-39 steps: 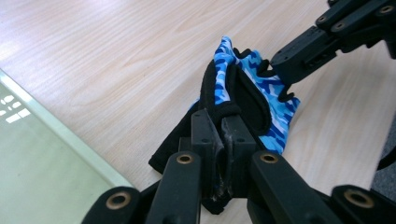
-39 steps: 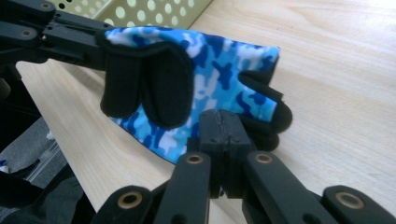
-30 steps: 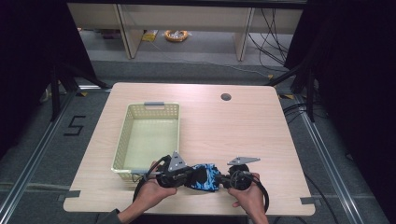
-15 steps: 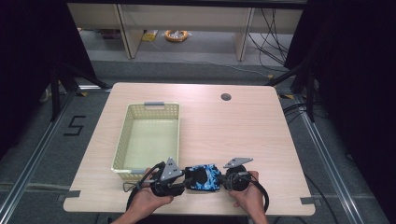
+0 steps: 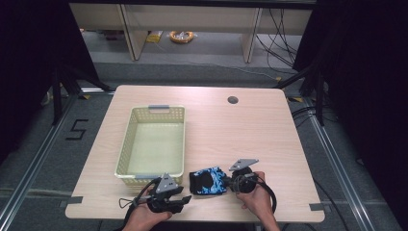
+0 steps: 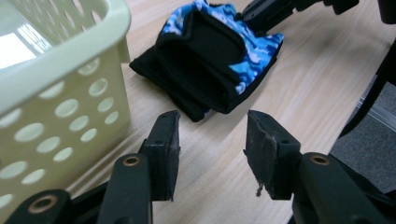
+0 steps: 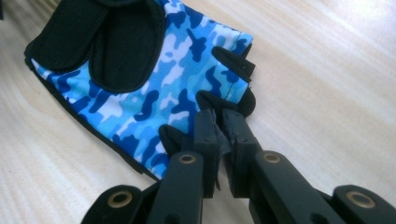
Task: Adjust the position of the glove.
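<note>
A blue camouflage glove [image 5: 208, 181] with black palm patches and a black cuff lies flat on the wooden table [image 5: 240, 130], near the front edge and just to the right of the pale yellow perforated basket [image 5: 155, 113]. The glove is fingerless (its short finger stubs point toward the right gripper, the cuff toward the left one).

The right gripper [image 5: 231, 183] sits at the glove's right end, held low over the table by the person's right hand [image 5: 257, 199]. In the right gripper view its jaws are pressed nearly together on the glove [image 7: 154, 79], pinching the black edge of one finger stub between the pads [image 7: 205, 130]; the rest of the fabric spreads flat on the wood beyond them.

The left gripper [image 5: 185, 198] rests in the left hand [image 5: 144, 216] near the table's front edge, below the basket's near corner and a little apart from the glove's cuff. Its jaws have just been opening and stand about half spread with nothing between them: in the left gripper view [image 6: 212, 140] bare wood shows in the gap, the glove's black cuff [image 6: 205, 70] lies just beyond the tips, and the basket wall [image 6: 60, 107] rises close on the left
</note>
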{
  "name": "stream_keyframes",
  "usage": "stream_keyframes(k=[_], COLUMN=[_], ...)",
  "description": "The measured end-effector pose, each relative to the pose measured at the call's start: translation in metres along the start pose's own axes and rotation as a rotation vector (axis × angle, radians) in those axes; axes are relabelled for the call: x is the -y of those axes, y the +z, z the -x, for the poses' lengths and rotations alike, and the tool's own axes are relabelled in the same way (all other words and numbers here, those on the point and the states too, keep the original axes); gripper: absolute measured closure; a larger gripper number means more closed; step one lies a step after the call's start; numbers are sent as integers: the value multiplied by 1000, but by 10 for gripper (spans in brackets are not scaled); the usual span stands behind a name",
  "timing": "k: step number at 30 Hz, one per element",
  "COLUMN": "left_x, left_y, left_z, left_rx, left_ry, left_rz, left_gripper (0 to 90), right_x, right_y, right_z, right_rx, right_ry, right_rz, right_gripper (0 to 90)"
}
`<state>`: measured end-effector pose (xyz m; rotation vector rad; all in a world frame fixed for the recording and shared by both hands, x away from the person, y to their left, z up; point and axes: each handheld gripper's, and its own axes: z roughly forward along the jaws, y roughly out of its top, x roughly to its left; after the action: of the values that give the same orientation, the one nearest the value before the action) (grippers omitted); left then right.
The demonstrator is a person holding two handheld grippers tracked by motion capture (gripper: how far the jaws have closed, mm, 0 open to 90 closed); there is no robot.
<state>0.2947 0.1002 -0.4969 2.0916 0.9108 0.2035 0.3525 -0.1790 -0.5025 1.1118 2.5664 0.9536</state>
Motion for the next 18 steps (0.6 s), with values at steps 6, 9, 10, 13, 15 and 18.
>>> stream_keyframes(k=[6,9,10,13,15,18], left_x=[-2,-3,-3,-4,-6,-8], left_y=[9,15,16,20,22,24], left_z=[0,0,0,-1,0,0], left_rx=[-5,-20,-17,-16,-11,2], left_ry=[-32,-13,-26,-47,-59,-57], left_rz=[3,-17,-22,-12,-11,-31], left_gripper=[529,527,527,526,522,520], right_x=[-4,-4,-3,-2,-2,-2], right_y=[0,0,0,1,1,0], right_z=[5,6,6,8,11,14], right_rx=[-16,-17,-21,-14,-28,-28], right_ry=[-31,-40,-26,-38,-38,-49], right_rz=[-23,-18,-16,-5,-2,-10], right_gripper=[861,864,864,864,865,860])
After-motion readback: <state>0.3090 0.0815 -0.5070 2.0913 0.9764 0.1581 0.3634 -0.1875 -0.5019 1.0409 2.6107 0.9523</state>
